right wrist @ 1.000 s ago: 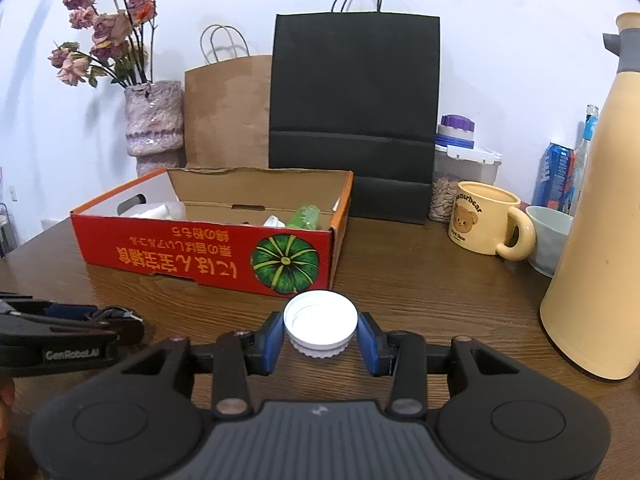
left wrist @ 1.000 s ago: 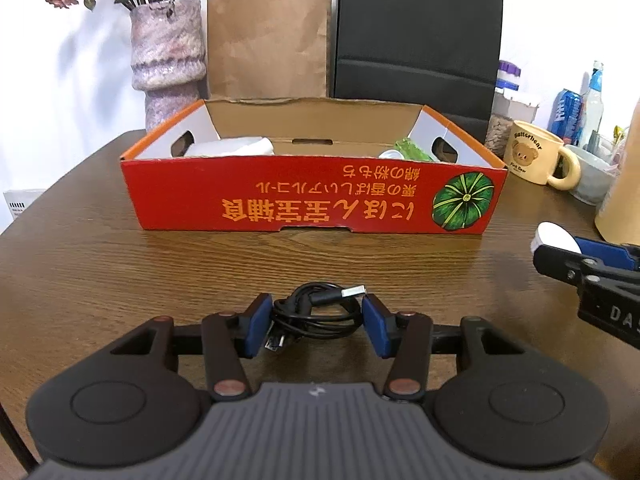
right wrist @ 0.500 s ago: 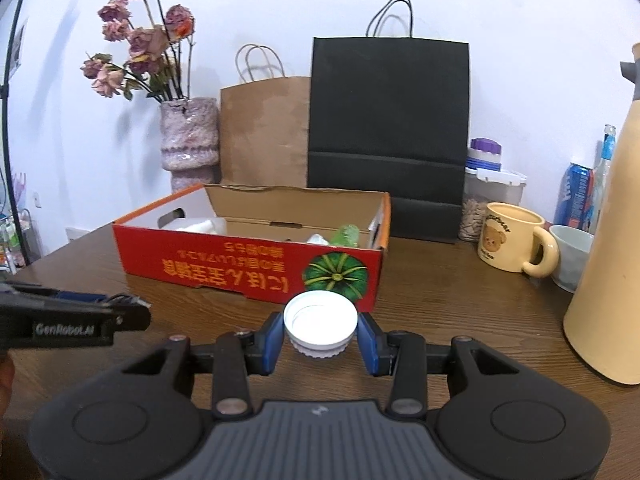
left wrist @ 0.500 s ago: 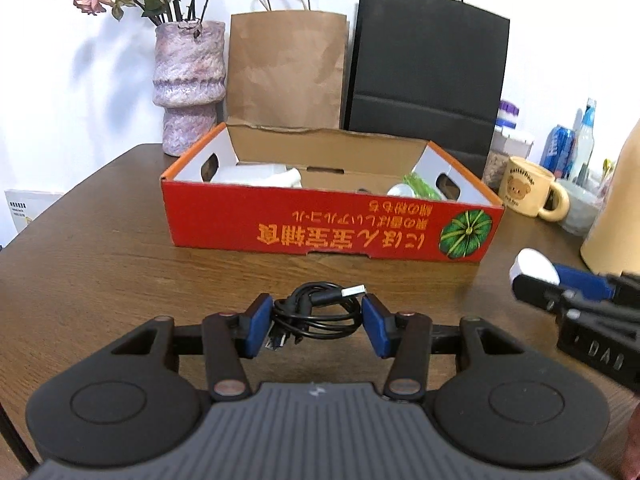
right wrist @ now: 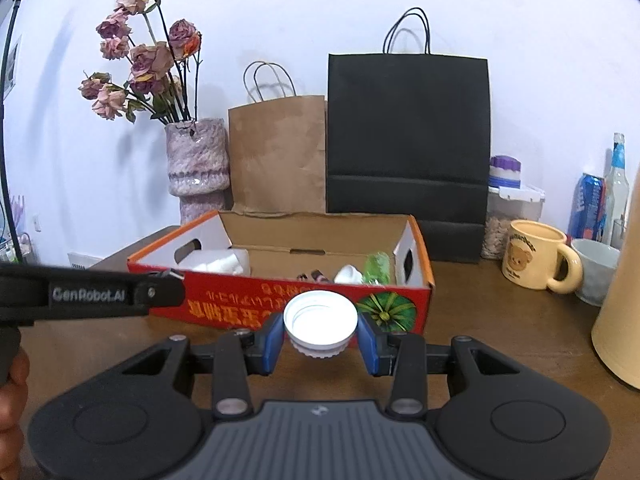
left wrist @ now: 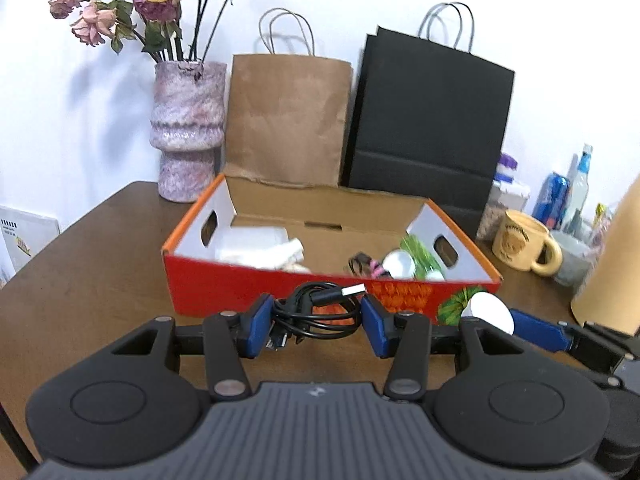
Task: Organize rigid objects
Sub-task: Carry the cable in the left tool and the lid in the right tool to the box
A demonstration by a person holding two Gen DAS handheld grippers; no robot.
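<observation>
My left gripper (left wrist: 318, 322) is shut on a coiled black USB cable (left wrist: 320, 312), held above the table just in front of the red cardboard box (left wrist: 224, 288). My right gripper (right wrist: 320, 336) is shut on a white round lid (right wrist: 320, 320), also raised before the box (right wrist: 224, 300). From the left wrist view the lid (left wrist: 490, 312) and a blue finger (left wrist: 538, 330) of the right gripper show at the right. The box holds white packaging (left wrist: 256, 246), a green item (left wrist: 420, 252) and other small things.
Behind the box stand a vase of dried roses (left wrist: 186, 128), a brown paper bag (left wrist: 286, 120) and a black paper bag (left wrist: 428, 128). To the right are a bear mug (right wrist: 536, 256), a bowl (right wrist: 596, 268), cans, bottles and a tan jug (right wrist: 620, 312). The table (left wrist: 80, 280) is dark wood.
Both grippers have risen with their loads, so the views now look down into the box. The right gripper has come closer to the left one.
</observation>
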